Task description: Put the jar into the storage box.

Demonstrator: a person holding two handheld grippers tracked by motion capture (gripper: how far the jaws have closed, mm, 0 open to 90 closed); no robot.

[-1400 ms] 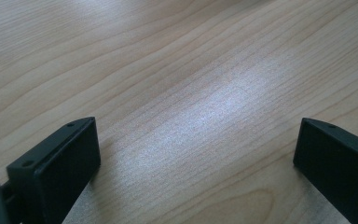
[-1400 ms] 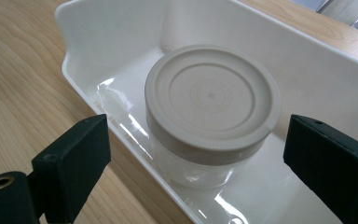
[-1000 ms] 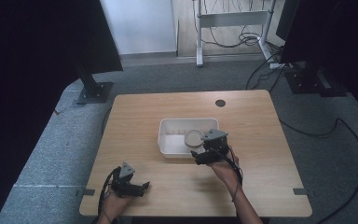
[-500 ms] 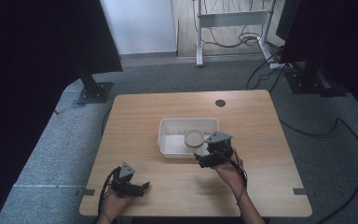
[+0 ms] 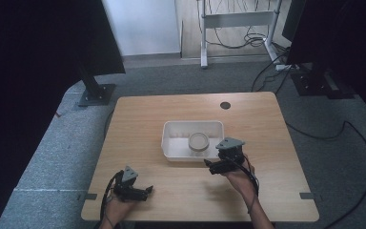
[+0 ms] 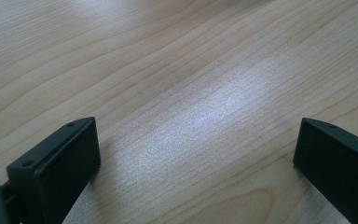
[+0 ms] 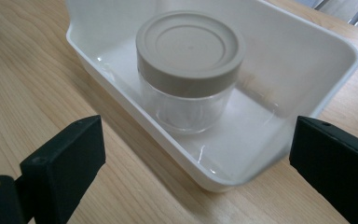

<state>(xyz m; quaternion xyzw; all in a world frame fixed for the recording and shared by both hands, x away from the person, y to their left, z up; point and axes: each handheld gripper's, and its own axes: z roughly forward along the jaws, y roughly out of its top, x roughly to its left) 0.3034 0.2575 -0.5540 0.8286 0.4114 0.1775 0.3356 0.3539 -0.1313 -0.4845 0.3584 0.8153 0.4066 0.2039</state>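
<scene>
Right now the right gripper [image 7: 193, 154], jaws spread and empty, faces the lidded jar [image 7: 189, 70] standing upright inside the white tray [image 7: 307, 60]; best to clear the near wall, then straddle the jar squarely below its lid.

The near wall of the white tray [image 7: 135, 116] stands between the right gripper [image 7: 191, 154] and the jar [image 7: 189, 70]; above it is free.

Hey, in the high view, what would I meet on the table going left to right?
Left gripper → white tray → jar standing in the tray → right gripper, just off the tray's near right corner.
</scene>
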